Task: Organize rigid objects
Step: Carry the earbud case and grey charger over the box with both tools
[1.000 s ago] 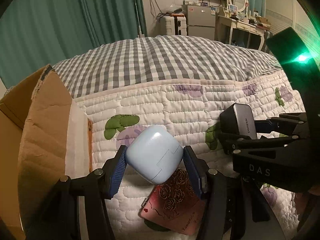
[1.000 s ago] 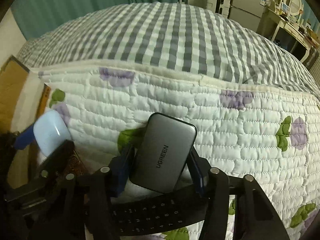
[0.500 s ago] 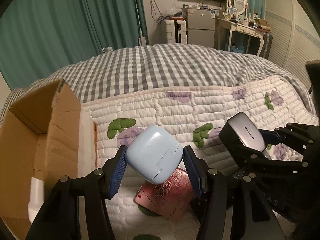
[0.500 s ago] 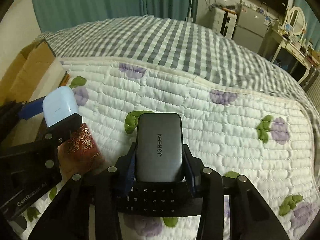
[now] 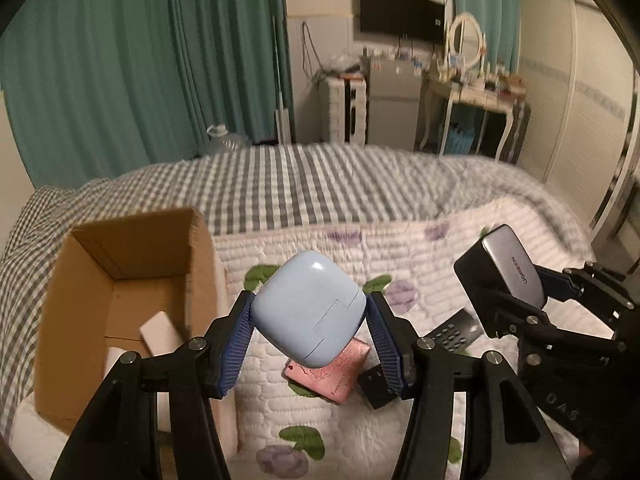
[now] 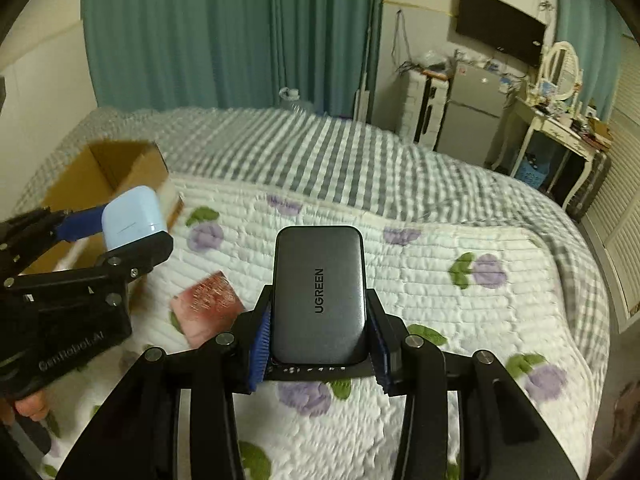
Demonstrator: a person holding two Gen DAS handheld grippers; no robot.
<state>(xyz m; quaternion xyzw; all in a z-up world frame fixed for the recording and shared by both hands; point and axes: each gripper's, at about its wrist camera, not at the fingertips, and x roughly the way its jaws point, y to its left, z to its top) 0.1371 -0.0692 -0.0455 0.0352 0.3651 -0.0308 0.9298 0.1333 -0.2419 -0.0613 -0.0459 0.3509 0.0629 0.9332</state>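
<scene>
My left gripper (image 5: pixel 310 322) is shut on a pale blue rounded case (image 5: pixel 308 312) and holds it in the air above the quilt, right of an open cardboard box (image 5: pixel 120 248). The case also shows in the right wrist view (image 6: pixel 132 218). My right gripper (image 6: pixel 320 334) is shut on a grey UGREEN power bank (image 6: pixel 320 292), also held above the quilt; it shows in the left wrist view (image 5: pixel 514 266). A pink card pack (image 5: pixel 334 374) and a black remote (image 5: pixel 454 330) lie on the quilt below.
The box holds a white block (image 5: pixel 158 330). A small black block (image 5: pixel 374 386) lies beside the pink pack. The floral quilt (image 6: pixel 440 248) covers a checked bedspread (image 6: pixel 320 148). A fridge and a dressing table stand behind the bed.
Both grippers have risen well above the quilt with their objects still held. The box's inside and the room behind have come into view.
</scene>
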